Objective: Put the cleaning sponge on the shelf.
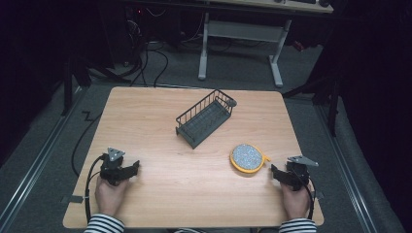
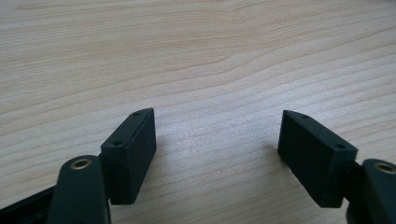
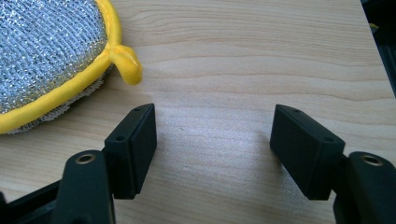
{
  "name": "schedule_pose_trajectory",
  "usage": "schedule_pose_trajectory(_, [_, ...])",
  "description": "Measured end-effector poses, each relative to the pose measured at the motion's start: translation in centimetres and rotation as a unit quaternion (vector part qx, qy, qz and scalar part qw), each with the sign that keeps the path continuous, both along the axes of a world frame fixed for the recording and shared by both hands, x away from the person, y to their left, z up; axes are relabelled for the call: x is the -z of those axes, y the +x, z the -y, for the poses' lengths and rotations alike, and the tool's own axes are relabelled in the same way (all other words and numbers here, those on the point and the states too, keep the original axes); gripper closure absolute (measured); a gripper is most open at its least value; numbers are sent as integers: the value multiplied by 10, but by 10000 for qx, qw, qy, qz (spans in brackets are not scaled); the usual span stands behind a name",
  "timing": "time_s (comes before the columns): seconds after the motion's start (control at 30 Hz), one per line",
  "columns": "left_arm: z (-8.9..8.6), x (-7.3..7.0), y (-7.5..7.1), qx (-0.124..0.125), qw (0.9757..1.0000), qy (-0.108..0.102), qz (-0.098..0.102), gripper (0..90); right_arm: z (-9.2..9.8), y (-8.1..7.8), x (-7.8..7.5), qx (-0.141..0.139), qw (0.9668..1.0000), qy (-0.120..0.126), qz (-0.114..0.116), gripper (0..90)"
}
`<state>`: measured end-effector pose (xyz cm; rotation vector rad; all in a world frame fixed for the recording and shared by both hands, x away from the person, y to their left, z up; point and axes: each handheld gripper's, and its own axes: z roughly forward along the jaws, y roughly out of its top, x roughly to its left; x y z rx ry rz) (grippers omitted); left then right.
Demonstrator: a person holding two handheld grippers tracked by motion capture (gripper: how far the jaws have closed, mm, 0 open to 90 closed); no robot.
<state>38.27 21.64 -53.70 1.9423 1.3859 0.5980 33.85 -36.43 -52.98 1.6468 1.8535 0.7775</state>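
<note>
A person's two hands rest at the near edge of a wooden bench, each holding a two-jaw tool. The right tool, near the right corner of that edge, stands with its jaws wide apart and nothing between them, pointed toward a round scouring pad that lies flat on the bench just beside it, toward the middle. In the right gripper view the scouring pad shows a silvery mesh face bound in a yellow fabric rim, with a small yellow loop sticking out of the rim toward the tool. The left tool, near the left corner of the near edge, is likewise wide open over bare wood, well apart from the pad. A dark wire basket sits empty past the middle of the bench, set at an angle. The pad looks light, soft and easily squashed, with little risk of damage; lying flat, it gives the jaws little to bite, so the raised yellow rim or the loop seems the likeliest place to take hold.
</note>
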Motion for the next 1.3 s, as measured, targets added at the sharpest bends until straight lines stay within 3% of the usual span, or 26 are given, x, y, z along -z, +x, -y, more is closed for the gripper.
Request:
schedule_pose_trajectory(0.17, [0,0,0,47,10000,9,-16,254,0,0,0,-5,10000,5,6,314])
schedule_pose_trajectory(0.3, [2,0,-1,-49,10000,-30,-19,260,0,0,0,-11,10000,0,4,311])
schedule_pose_trajectory(0.5, [7,-3,2,-169,9997,60,-194,253,0,0,0,-43,10000,-12,-12,301])
schedule_pose_trajectory(0.63, [11,-6,2,-140,9995,79,-266,300,0,0,0,-59,10000,-10,-14,294])
schedule_pose_trajectory(0.83, [22,-15,2,142,9992,-201,-307,315,0,0,0,-84,10000,-25,-12,290])
schedule_pose_trajectory(1.1, [43,-38,9,466,9977,-385,-291,314,-1,0,0,-63,10000,0,-27,289])
schedule_pose_trajectory(1.3, [54,-55,19,464,9968,-535,-358,322,-1,0,0,-72,10000,2,-15,289])
